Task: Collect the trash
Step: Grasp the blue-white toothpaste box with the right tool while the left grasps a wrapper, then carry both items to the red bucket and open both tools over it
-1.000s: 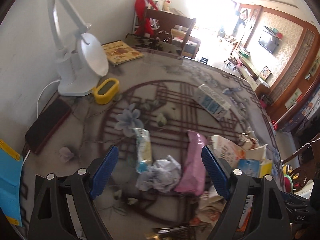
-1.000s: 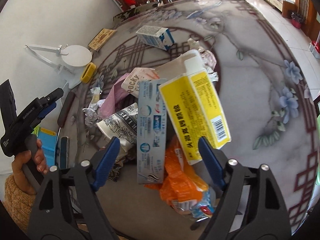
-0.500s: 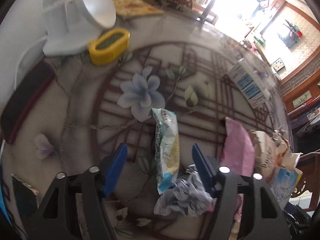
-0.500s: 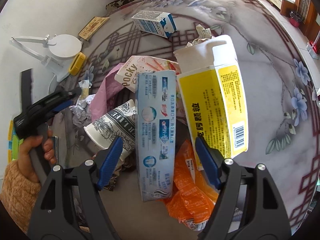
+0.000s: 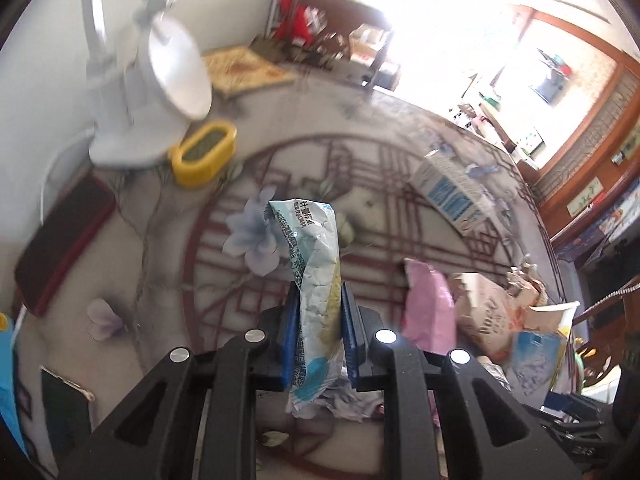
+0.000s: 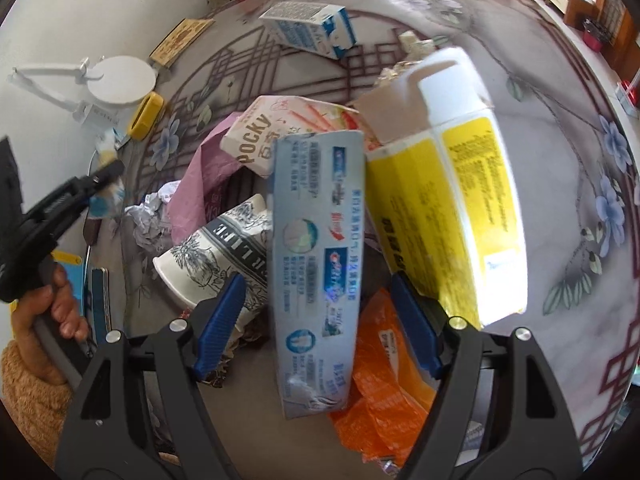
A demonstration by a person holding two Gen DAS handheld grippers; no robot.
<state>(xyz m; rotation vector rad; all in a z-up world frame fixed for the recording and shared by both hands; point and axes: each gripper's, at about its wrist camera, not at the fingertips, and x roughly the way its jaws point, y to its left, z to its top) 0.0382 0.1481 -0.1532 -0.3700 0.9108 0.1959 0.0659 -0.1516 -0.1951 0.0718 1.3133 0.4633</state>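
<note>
Now, wrapper: the crumpled blue-and-white snack wrapper [image 5: 316, 280] runs lengthwise along the left gripper's fingers, its printed end sticking out ahead over the table and its tail trailing back toward the handle.
Left gripper: the left gripper [image 5: 319, 320] has its blue pads pressed together on the wrapper's middle; that grip looks firm, though the view is blurred.
Toothpaste box: the long grey-blue toothpaste box [image 6: 316, 272] lies on top of the trash heap, directly between the right gripper's fingers, its long axis in line with them, so they straddle its narrow width.
Right gripper: the right gripper [image 6: 318, 328] has its jaws closing, with a clear gap on each side; the pads are not yet touching the box.
Neighbours: a yellow carton [image 6: 452, 208] leans just beside the box on one side, a printed paper cup [image 6: 216, 256] on the other, an orange wrapper [image 6: 384, 376] beneath.
Nearer hand: the right one is placed for the box; the left is already full.
Likely need: as I judge it, squeeze across the box without catching the carton.
Table: the painted table [image 6: 560, 120] carries a milk carton [image 6: 312, 28] well apart from the heap.
</note>
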